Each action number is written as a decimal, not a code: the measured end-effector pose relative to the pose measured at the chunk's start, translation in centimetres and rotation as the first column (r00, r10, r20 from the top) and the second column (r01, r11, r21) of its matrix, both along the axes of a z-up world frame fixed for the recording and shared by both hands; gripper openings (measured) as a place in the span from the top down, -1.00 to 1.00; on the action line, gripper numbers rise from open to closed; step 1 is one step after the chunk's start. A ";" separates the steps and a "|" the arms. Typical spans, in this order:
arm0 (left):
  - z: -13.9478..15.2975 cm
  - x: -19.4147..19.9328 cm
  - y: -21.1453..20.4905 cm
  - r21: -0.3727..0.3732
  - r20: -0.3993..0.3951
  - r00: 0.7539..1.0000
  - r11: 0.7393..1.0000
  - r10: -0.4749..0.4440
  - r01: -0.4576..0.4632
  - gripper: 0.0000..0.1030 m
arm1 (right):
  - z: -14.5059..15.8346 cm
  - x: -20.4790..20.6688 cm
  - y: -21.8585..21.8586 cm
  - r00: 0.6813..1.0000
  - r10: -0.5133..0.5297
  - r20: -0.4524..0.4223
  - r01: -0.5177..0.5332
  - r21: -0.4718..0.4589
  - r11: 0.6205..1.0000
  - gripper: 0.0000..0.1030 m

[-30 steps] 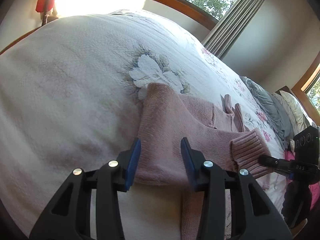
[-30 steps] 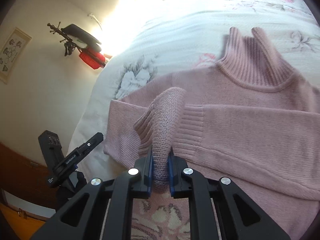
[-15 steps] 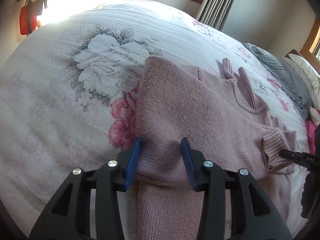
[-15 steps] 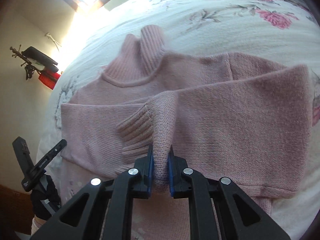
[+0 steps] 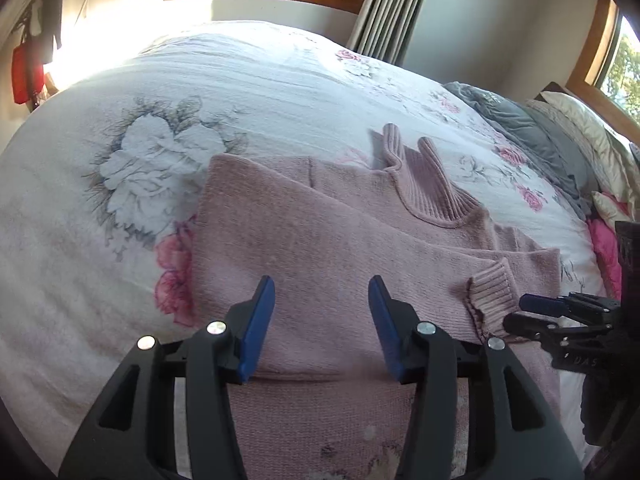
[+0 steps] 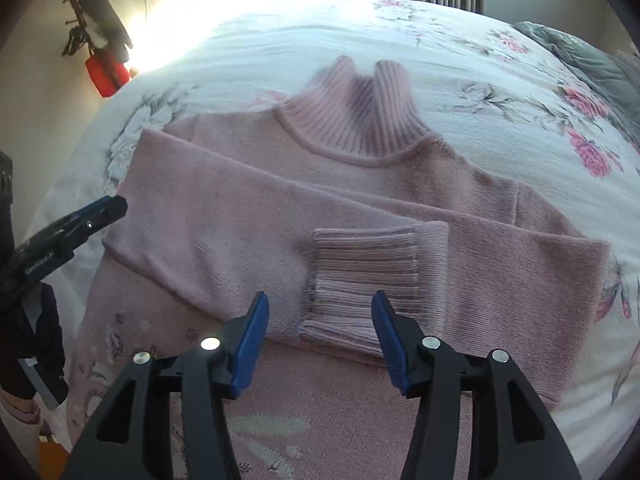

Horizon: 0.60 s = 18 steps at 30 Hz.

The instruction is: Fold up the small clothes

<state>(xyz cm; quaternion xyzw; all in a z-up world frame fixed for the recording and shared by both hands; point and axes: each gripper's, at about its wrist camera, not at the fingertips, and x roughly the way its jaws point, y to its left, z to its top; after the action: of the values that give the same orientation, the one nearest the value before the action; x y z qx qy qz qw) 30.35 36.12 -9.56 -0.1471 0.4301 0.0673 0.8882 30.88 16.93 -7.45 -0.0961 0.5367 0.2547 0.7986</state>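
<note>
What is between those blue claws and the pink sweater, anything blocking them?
Nothing visible. The left gripper and right gripper both hang open right over the pink sweater, with only the sweater's own folded sleeve cuff below the right one.

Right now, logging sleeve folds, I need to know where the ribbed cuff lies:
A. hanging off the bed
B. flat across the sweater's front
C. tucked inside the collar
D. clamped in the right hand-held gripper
B: the ribbed cuff lies flat on the pink sweater, free between the open fingers of the right hand-held gripper.
</note>
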 end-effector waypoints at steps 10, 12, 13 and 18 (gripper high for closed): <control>-3.7 0.8 1.0 -0.049 -0.067 0.997 0.998 0.026 -0.029 0.06 | -3.6 0.7 -0.3 0.998 -0.060 0.004 0.060 -0.140 0.988 0.56; -3.7 0.8 1.0 -0.048 -0.068 0.997 0.999 0.023 -0.026 0.06 | -2.7 1.0 -2.3 0.995 -0.098 -0.011 0.097 -0.082 0.992 0.60; -3.7 0.8 1.0 -0.050 -0.068 0.997 0.998 0.023 -0.027 0.06 | -2.3 1.2 -3.5 0.992 -0.121 -0.029 0.119 -0.036 0.992 0.61; -3.9 0.9 1.1 -0.051 -0.065 0.998 0.998 0.025 -0.029 0.06 | -0.3 2.0 -8.8 0.979 -0.199 -0.051 0.203 0.085 0.975 0.61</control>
<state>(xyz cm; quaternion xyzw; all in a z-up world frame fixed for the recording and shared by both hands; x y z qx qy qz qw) 31.23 37.17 -13.41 -0.1738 0.4581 0.0727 0.8687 32.85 8.16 -7.74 0.0003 0.5484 0.1984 0.8123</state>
